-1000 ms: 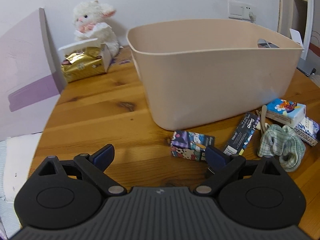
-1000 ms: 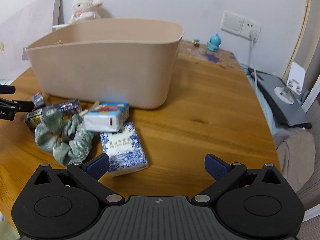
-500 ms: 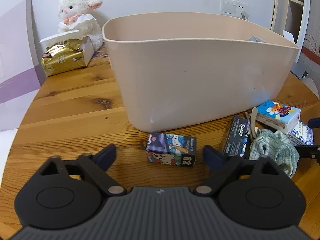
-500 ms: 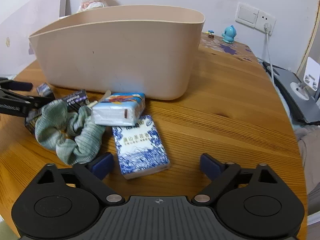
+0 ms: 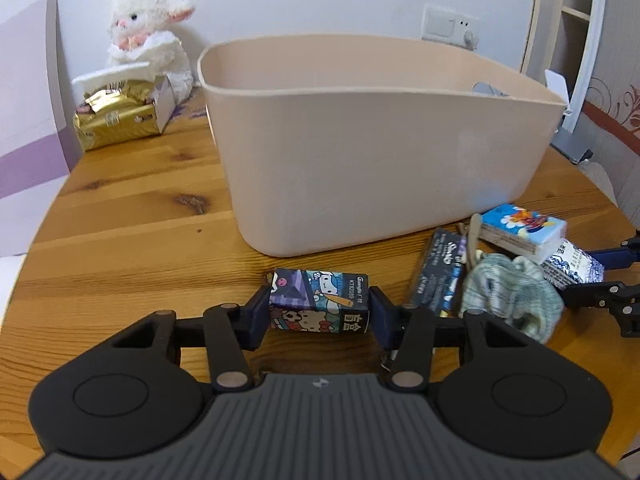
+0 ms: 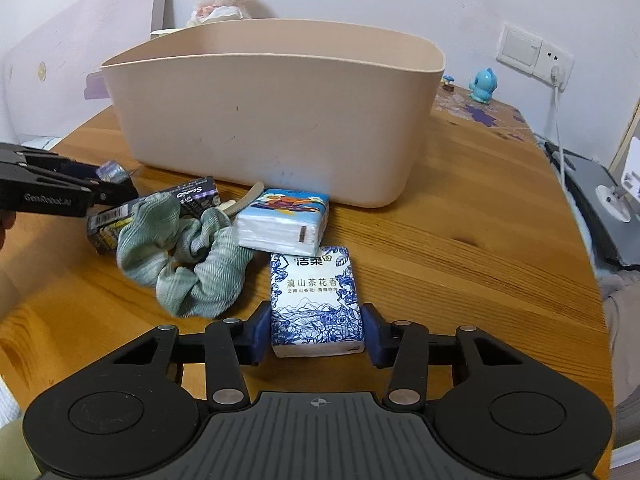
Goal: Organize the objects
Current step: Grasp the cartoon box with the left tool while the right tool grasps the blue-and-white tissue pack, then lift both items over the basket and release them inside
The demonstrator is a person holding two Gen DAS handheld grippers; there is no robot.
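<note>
A small cartoon-printed box (image 5: 320, 300) lies on the wooden table (image 5: 120, 220) in front of a beige bin (image 5: 360, 152). My left gripper (image 5: 320, 314) is closing on it, and both pads touch its ends. A blue-and-white tissue pack (image 6: 314, 292) lies lengthwise between the closing jaws of my right gripper (image 6: 317, 332), with the pads against its sides. Between the two lie a green scrunchie (image 6: 188, 264), a dark slim box (image 6: 192, 196) and a colourful tissue pack (image 6: 284, 220). The left gripper's fingers (image 6: 60, 196) show at the left edge of the right wrist view.
A white plush lamb (image 5: 148, 40) and a gold packet (image 5: 116, 120) sit at the table's back left beside a purple board. A blue figurine (image 6: 484, 86) stands near the wall sockets. A grey device (image 6: 600, 200) lies past the table's right edge.
Both grippers' jaws went from wide open to narrow. The left closed around the cartoon box, the right around the blue-and-white tissue pack. Both views shifted slightly closer to these items.
</note>
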